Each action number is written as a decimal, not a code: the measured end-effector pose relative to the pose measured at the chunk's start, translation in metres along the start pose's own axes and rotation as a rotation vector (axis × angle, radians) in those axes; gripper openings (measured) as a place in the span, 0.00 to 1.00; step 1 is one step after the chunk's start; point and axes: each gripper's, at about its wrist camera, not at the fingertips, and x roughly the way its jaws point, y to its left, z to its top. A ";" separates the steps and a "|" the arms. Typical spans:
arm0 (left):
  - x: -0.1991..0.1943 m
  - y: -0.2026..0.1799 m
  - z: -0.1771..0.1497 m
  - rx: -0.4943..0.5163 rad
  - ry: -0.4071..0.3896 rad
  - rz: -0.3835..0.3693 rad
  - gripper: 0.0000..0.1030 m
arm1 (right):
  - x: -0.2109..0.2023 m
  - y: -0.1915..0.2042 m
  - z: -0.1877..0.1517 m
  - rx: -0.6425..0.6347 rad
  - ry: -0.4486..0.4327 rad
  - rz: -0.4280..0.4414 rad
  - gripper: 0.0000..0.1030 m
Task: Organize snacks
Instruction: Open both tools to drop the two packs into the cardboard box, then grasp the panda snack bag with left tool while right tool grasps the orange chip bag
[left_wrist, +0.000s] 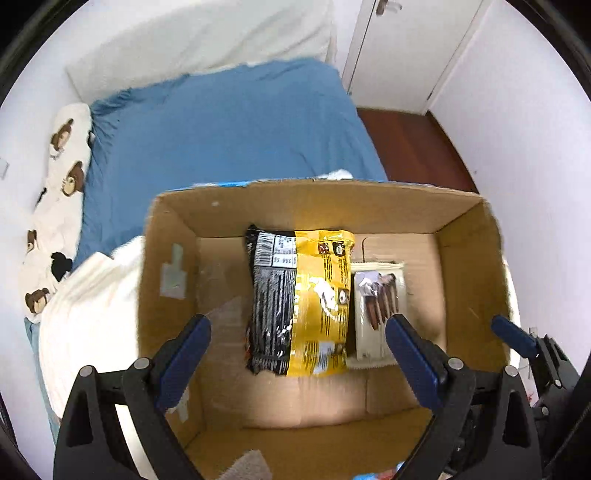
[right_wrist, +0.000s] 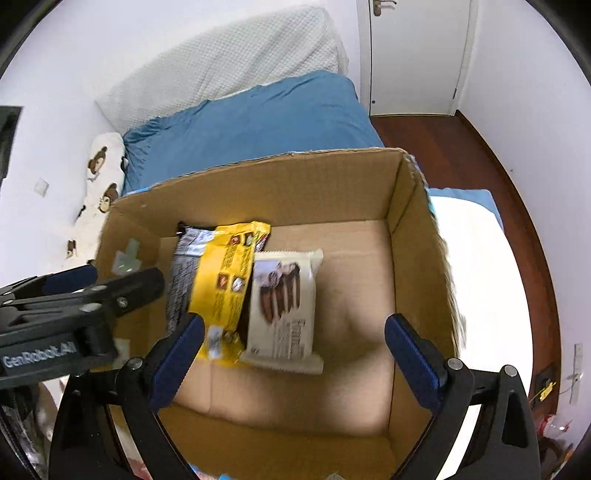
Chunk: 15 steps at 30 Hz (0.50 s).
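Snacks sitting in the box, both grippers empty

Black-and-yellow snack bag (left_wrist: 301, 301) and white wafer pack (left_wrist: 378, 308) lie side by side on the cardboard box (left_wrist: 162, 266) floor; left hand-held gripper (left_wrist: 299, 332) and right hand-held gripper (right_wrist: 295, 332) hover spread wide, holding nothing.

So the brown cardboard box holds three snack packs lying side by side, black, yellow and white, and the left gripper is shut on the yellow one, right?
Not quite. The left gripper is open and holds nothing, hovering above the brown cardboard box. The left wrist view shows the black pack, yellow pack and white pack lying side by side inside.

Bright daylight, motion blur, fisheye-warped edges.
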 end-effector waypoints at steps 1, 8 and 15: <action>-0.014 0.001 -0.010 0.000 -0.025 0.001 0.94 | -0.009 -0.001 -0.007 0.009 -0.008 0.009 0.97; -0.059 0.041 -0.049 -0.054 -0.104 0.026 0.94 | -0.062 -0.011 -0.070 0.066 -0.037 0.040 0.97; -0.025 0.097 -0.134 -0.187 0.016 0.071 0.94 | -0.052 -0.021 -0.157 0.176 0.019 0.062 0.97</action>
